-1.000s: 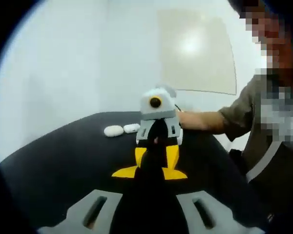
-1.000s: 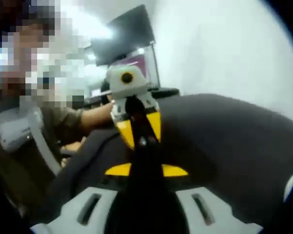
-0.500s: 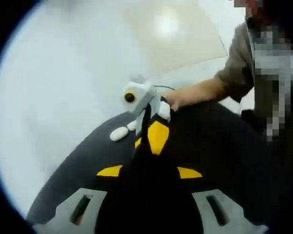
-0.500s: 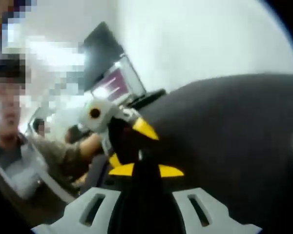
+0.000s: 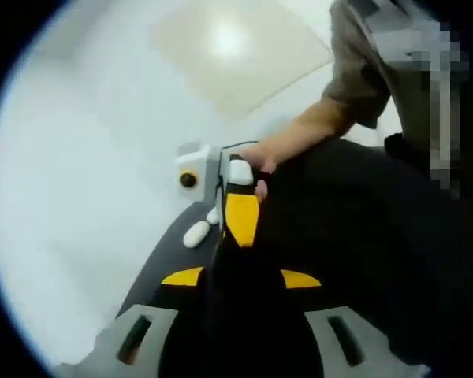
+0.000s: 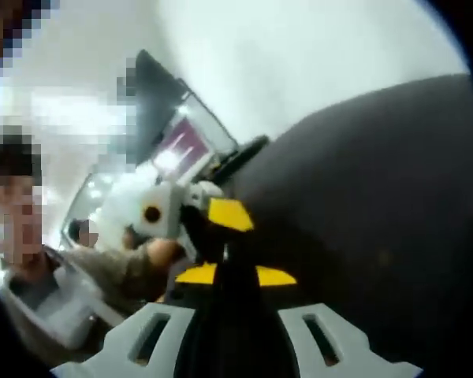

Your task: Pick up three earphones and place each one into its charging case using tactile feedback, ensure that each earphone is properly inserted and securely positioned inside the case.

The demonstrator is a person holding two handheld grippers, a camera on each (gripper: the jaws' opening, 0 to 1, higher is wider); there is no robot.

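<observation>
In the left gripper view, two small white earphone cases [image 5: 197, 233] lay side by side on the black table [image 5: 355, 236], toward its far left edge, well beyond the jaws. The left gripper [image 5: 240, 272] rose from the bottom with its black, yellow-marked jaws drawn together into one dark column; whether anything was pinched between them could not be told. Just past their tips came the right gripper [image 5: 238, 206], its yellow jaw pointing down at the left one and looking as if it met it. The person's hand [image 5: 256, 157] wrapped its grey body, a forearm and olive sleeve [image 5: 361, 75] leading off to the right.

In the right gripper view, the person's hand [image 6: 159, 253] gripped the left gripper [image 6: 221, 216] at left of centre. The right gripper [image 6: 230, 276] had its jaws together, tips at the other's yellow jaw. A monitor [image 6: 181, 130] glowed behind.
</observation>
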